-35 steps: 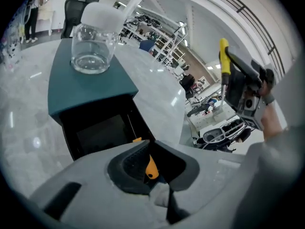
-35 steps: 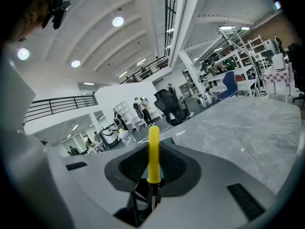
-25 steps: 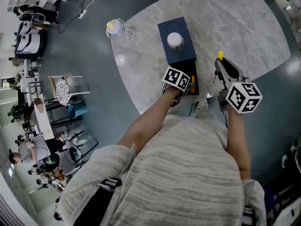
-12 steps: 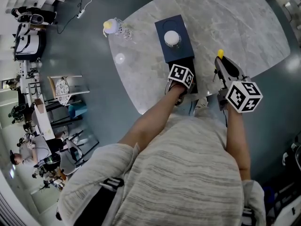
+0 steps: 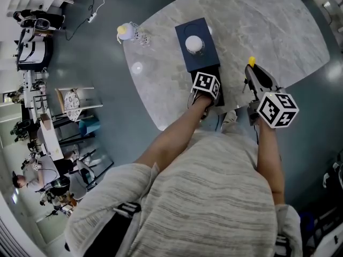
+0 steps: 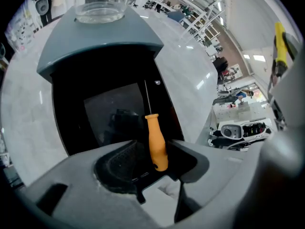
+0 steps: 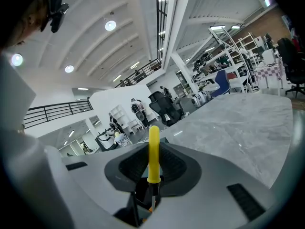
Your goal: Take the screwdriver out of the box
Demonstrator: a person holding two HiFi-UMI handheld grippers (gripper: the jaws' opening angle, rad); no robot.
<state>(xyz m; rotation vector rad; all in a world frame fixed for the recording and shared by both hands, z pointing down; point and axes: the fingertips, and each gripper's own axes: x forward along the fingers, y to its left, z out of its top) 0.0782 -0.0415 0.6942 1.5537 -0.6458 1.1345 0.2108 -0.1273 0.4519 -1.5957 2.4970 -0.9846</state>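
The right gripper (image 7: pixel 153 168), to the right of the box (image 6: pixel 100 51), has its fingers clamped on a yellow screwdriver (image 7: pixel 153 151). At the box's near, open end the left gripper (image 6: pixel 153 162) points down, its fingers spread wide after just opening. The orange screwdriver (image 6: pixel 155 142) lies inside the box with its handle between them, ungripped. The grasp seems about to begin: close on the handle, then draw it out from under the box's top, where a jar (image 6: pixel 100 4) stands.

Smooth grey-blue floor (image 5: pixel 107 63); pale grey marble-patterned rounded tabletop (image 5: pixel 278 25). White shelving rack (image 5: pixel 80 89) at left. High white ceiling (image 7: pixel 124 56), round lamps (image 7: pixel 110 26) lit.
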